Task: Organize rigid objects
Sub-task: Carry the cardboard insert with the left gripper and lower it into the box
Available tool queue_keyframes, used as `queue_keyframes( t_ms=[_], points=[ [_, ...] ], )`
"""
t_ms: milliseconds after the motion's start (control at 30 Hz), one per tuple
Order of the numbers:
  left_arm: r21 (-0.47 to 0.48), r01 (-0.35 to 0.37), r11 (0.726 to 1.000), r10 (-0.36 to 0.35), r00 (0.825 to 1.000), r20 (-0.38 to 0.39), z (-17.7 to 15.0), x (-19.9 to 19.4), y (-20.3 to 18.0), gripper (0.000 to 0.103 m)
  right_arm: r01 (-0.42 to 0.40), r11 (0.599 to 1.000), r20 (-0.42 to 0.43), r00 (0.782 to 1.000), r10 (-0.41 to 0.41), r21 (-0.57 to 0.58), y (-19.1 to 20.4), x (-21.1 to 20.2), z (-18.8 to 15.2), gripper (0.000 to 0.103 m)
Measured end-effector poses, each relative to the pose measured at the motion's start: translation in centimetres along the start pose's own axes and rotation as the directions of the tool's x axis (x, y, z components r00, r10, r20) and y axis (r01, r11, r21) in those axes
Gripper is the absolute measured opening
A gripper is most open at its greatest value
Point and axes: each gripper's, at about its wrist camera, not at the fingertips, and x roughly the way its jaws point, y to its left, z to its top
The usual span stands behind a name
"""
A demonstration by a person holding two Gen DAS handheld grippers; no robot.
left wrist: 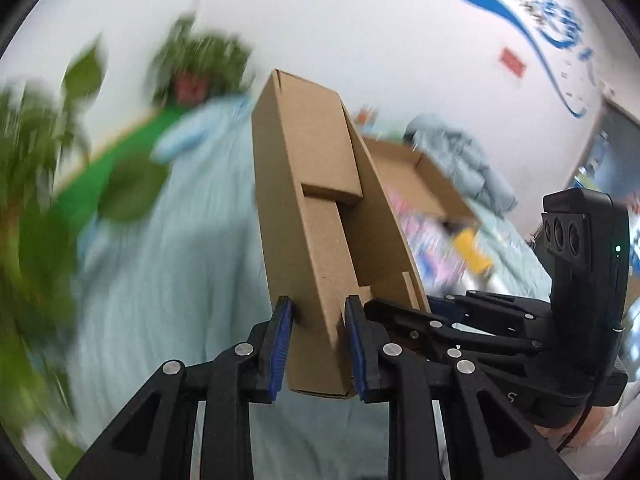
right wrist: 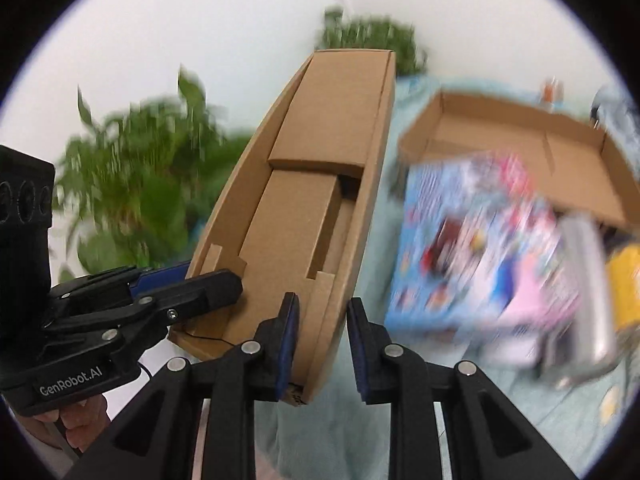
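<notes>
The tray [left wrist: 320, 208], a long brown cardboard insert with folded inner flaps, hangs in the air between both grippers, each pinching a wall at its near end. In the left wrist view the left gripper [left wrist: 318, 344] presses its blue pads [left wrist: 282, 344] on either side of one wall; in the right wrist view the right gripper [right wrist: 322, 344] is nearly closed on the other wall, though its right pad looks slightly clear of the card, so that pinch may be weaker.

Risks, as I judge them: both holds sit at one end, so the far end, toward 12 o'clock, can swing or sag and lever the thin wall out of the pads; the card may crease or a flap pop loose under the squeeze; if the hands drift apart or twist unevenly, the walls could tear or splay; the surroundings are smeared, which suggests quick motion and more swing; the far tip could strike the plants [right wrist: 132, 168] at 10 o'clock or the open box [right wrist: 520, 148] at 2 o'clock.

Count: one tray; two grippers; one open box on the pale blue cloth [left wrist: 168, 264]; one colourful printed box [right wrist: 480, 248] at 3 o'clock; one yellow item [left wrist: 474, 252], blurred; potted plants, at least two, exact number unclear.
</notes>
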Motion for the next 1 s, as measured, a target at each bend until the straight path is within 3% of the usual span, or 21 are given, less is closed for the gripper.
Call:
queue_keyframes(
  t_ms=[167,300,433,600,767,900,1000],
  points=[
    [0.125,0.031,0.992,-0.042,0.995,0.090,7.0,0.4,-3.6,0.023,0.082,0.996,0.148,0.985,-0.085,0.026,-2.9,-3.0,5.5,0.023],
    [0.169,0.084,0.982,-0.108,0.984,0.139,13.5,1.7,-5.9,0.023,0.130,0.990,0.198,0.970,-0.137,0.050,-5.0,-4.3,10.1,0.023],
    [0.205,0.091,0.975,-0.122,0.982,0.145,19.6,3.1,-7.2,0.022,0.157,0.986,0.218,0.962,-0.165,0.054,-6.8,-4.3,15.0,0.023],
    [0.180,0.089,0.980,-0.108,0.989,0.096,27.2,7.3,-7.7,0.022,0.169,0.984,0.170,0.969,-0.177,0.056,-9.8,-2.2,20.4,0.023],
    [0.146,0.067,0.987,-0.067,0.998,-0.004,32.9,15.2,-6.5,0.021,0.139,0.985,0.049,0.988,-0.145,0.106,-14.0,1.9,22.8,0.023],
    [0.119,0.041,0.992,-0.030,0.996,-0.088,33.7,21.1,-4.9,0.019,0.135,0.980,-0.045,0.991,-0.130,0.146,-16.6,6.1,23.1,0.023],
    [0.099,0.034,0.995,-0.019,0.990,-0.142,32.1,24.1,-3.6,0.019,0.113,0.978,-0.117,0.989,-0.093,0.174,-18.1,9.2,22.7,0.023]
  ],
)
